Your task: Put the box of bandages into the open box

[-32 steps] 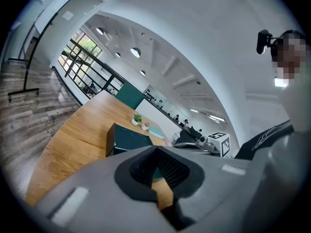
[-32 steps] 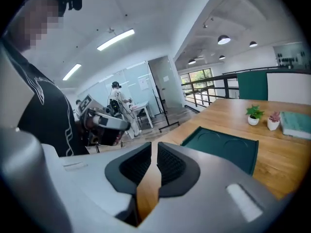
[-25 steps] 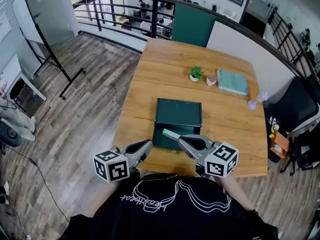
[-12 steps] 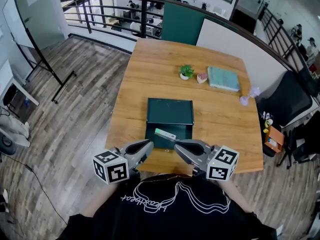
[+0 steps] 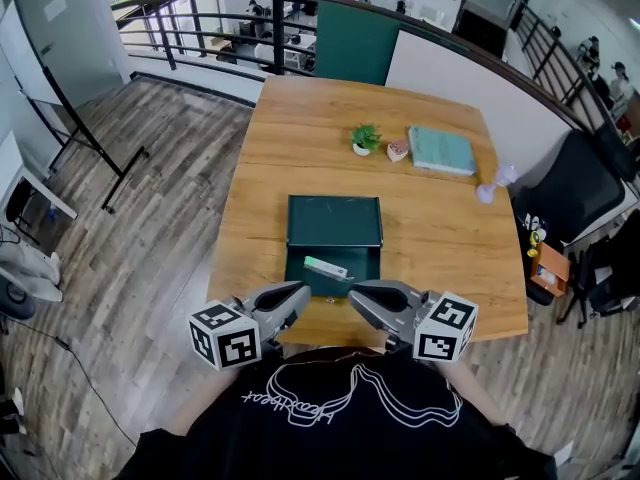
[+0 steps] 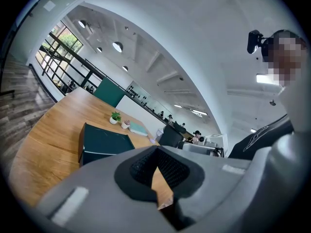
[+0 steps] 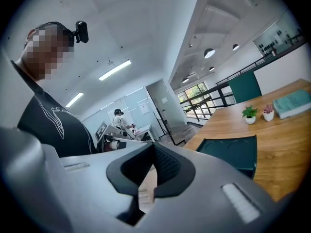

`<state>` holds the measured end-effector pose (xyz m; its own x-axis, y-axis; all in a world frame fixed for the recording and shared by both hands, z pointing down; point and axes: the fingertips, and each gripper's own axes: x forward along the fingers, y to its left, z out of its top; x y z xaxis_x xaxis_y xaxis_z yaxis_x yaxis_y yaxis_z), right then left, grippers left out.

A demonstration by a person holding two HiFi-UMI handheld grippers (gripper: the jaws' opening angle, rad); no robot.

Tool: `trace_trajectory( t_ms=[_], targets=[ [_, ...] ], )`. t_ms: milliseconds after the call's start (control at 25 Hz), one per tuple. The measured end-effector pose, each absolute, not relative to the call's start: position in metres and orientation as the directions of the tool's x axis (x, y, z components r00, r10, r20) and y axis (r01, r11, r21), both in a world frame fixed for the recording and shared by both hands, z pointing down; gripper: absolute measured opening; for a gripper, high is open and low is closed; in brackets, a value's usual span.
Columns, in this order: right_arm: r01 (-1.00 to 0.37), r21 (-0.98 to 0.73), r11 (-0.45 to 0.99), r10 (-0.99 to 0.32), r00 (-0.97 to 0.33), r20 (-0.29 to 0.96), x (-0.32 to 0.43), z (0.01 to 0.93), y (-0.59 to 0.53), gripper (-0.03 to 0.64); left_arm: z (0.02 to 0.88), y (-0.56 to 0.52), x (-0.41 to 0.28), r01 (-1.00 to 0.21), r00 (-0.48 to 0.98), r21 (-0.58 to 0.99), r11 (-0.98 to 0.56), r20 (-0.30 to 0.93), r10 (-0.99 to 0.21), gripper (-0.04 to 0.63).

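Potted plant (image 5: 365, 139) and book (image 5: 441, 151) stand beyond the open box (image 5: 334, 220). The white-green box of bandages (image 5: 326, 267) lies slantwise inside. Left gripper (image 5: 299, 291) and right gripper (image 5: 356, 294): jaws together, empty.

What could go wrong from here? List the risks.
The small white-and-green bandage box lies askew in the dark green open box; if one end rests on a wall, the lid may not close.
The left claw and right claw hover close to that box's front wall; a stray move could shove it.
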<state>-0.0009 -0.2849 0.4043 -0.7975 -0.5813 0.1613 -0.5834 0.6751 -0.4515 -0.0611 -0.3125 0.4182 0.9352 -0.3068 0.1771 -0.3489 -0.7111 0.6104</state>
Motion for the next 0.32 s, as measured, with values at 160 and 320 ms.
trace_trajectory(
  t_ms=[160,320],
  targets=[
    [-0.580,-0.466,0.668,-0.579,-0.798,0.164,0.003,0.408,-0.285,0.020,0.424,-0.314,-0.058,-0.360,0.931,0.617,-0.699,0.195,-0.308,0.000],
    [-0.576,-0.479,0.663,-0.571,-0.802,0.175,0.008,0.416,-0.287,0.020,0.431,-0.317,-0.049,-0.362,0.931,0.623,-0.694,0.209,-0.298,0.000]
  ],
)
